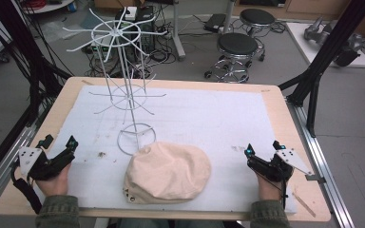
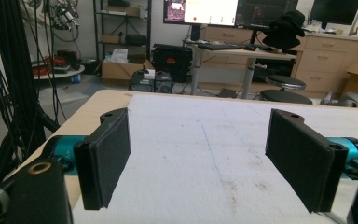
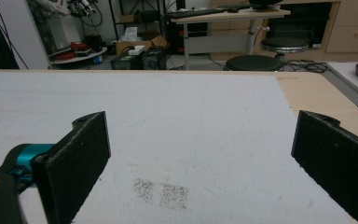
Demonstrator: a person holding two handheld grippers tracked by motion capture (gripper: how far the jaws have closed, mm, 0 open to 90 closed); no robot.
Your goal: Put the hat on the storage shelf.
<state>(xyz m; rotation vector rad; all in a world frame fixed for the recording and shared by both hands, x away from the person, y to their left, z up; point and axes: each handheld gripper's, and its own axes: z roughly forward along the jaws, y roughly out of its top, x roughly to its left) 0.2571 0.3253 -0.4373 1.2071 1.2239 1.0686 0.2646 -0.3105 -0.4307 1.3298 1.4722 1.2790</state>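
Nearest me, a cream fabric cap [image 1: 167,172] lies crumpled at the middle of the table's near edge, on the white foam sheet [image 1: 209,118]; soft, rounded, small metal eyelets along its lower rim. Just behind it stands a white wire rack [image 1: 123,80], its ring base touching the cap's far side. My left tool [image 1: 57,142] sits at the near left corner, jaws spread, nothing between them. My right tool [image 1: 262,148] is at the near right corner, likewise released and empty.
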